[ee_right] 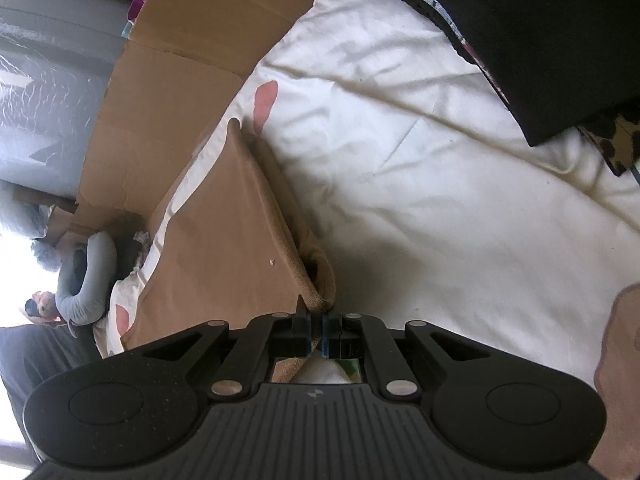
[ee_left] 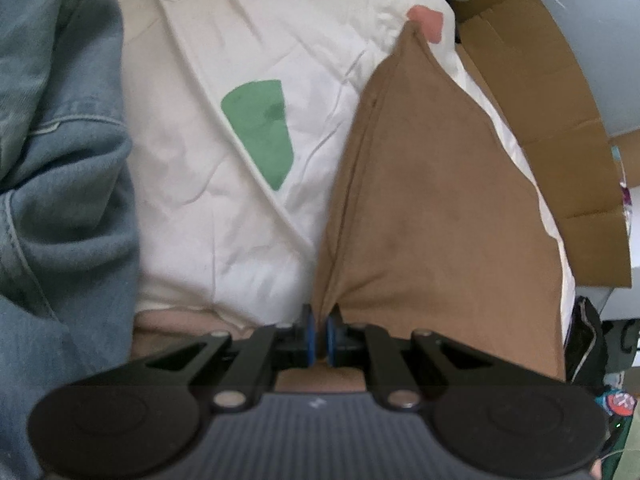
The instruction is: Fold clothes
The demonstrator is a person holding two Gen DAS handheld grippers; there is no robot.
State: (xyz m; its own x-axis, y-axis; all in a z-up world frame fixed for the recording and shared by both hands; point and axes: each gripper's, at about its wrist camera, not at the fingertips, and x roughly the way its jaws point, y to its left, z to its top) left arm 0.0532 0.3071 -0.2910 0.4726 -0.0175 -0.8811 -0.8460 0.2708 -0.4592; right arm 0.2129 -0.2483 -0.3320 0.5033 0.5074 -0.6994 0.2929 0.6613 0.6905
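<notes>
— Black jaws at six o'clock in both views, that's what I'm looking past. My left gripper (ee_left: 320, 334) is pinching an edge of the brown garment (ee_left: 432, 208), pads pressed together on the cloth with hardly a gap.

— And the other one?

— My right gripper (ee_right: 316, 328) is doing the same, clamped on a rolled brown hem that looks like a cuff or leg opening. So I'm holding the garment at two points, and it's stretching away from each camera toward twelve o'clock, tented above the white bedsheet (ee_right: 420, 200).

— What's around it?

— Blue denim (ee_left: 60, 180) is bunching at nine o'clock in the left view, cardboard (ee_right: 168, 92) is lying at ten o'clock in the right view, and a dark cloth (ee_right: 540, 40) is sitting at one o'clock.

— How are you handling the fold?

— I'm judging that I'm carrying it to lay flat. I'm wanting to keep both pinches firm and the held edge taut between them, so the cloth isn't sagging or twisting, and to bring it down over bare sheet, clear of the denim. The far tip is looking draped near the sheet's edge, so snagging on the cardboard is my worry.
</notes>
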